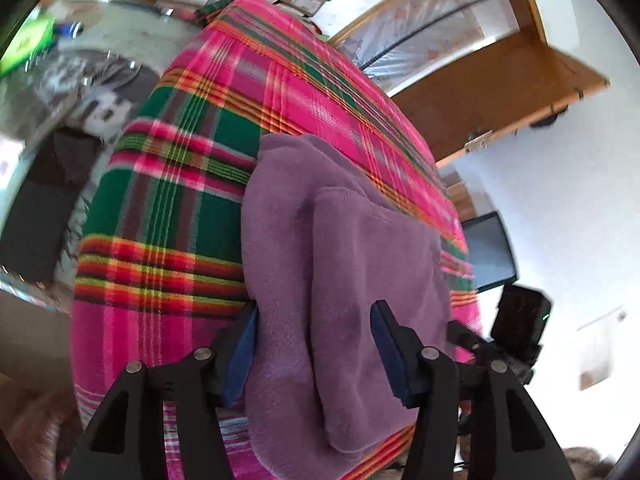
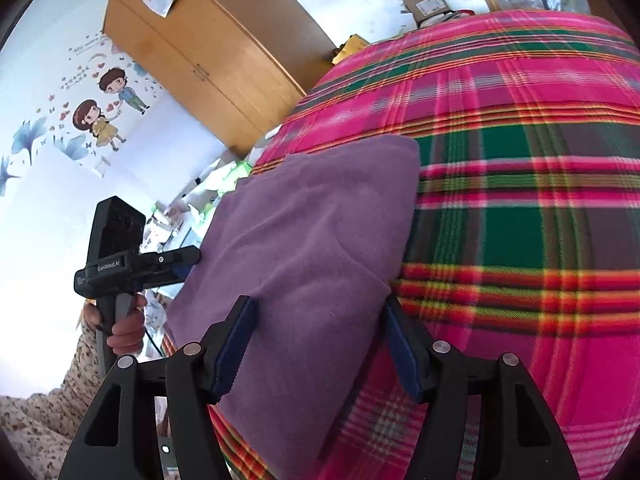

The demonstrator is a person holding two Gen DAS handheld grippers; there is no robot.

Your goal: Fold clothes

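Plaid blanket [image 1: 168, 208] bears folded purple garment [image 1: 340, 280], its underlayers hidden; both tools released.

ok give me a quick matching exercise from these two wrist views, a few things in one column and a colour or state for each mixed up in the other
Things:
1. soft fleece garment
2. woven plaid blanket
3. tall wooden wardrobe
4. left gripper

Colour or state:
a. pink, green and orange checks
b. purple, folded
c. jaws open
d. orange-brown

Pairs: 1-b, 2-a, 3-d, 4-c
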